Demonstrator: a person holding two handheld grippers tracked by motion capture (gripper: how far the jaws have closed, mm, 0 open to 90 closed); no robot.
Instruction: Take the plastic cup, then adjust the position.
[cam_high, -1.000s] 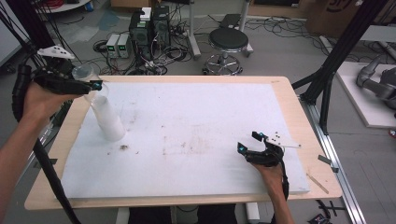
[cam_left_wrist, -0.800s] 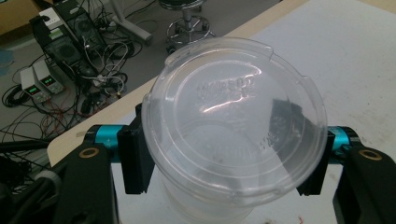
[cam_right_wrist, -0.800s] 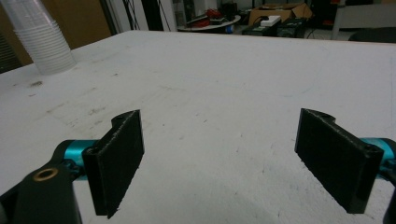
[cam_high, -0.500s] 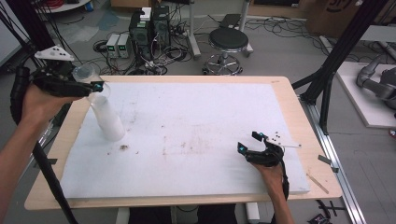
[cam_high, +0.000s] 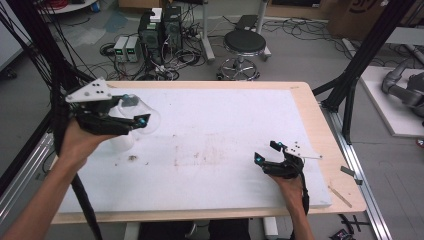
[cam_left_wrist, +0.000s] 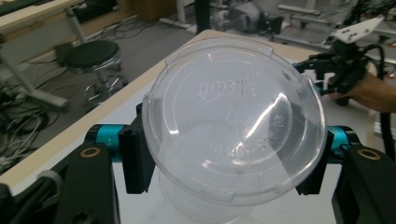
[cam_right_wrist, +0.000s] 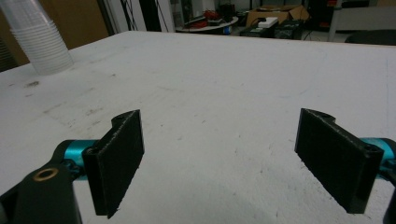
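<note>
**Carrying a clear cup off the stack**

Left tool (cam_high: 134, 121) clamped on a clear plastic cup (cam_left_wrist: 233, 126), pads squeezing its sides, held tilted above the counter (cam_high: 225, 145) near the stack of cups (cam_right_wrist: 39, 39). Best kept gentle: thin wall, easily crushed. Right tool (cam_high: 270, 154) resting wide open, empty, ready to receive.

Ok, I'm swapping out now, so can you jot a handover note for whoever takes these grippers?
Left gripper: shut on a clear cup, held off the table, its base toward the gripper camera.
Right gripper: open, nothing between its jaws, low over the white table.
Cup stack: upright at the table's left side, by the left hand.
Done: one cup is off the stack.
Left: likely set this cup down, then pull the next one.
</note>
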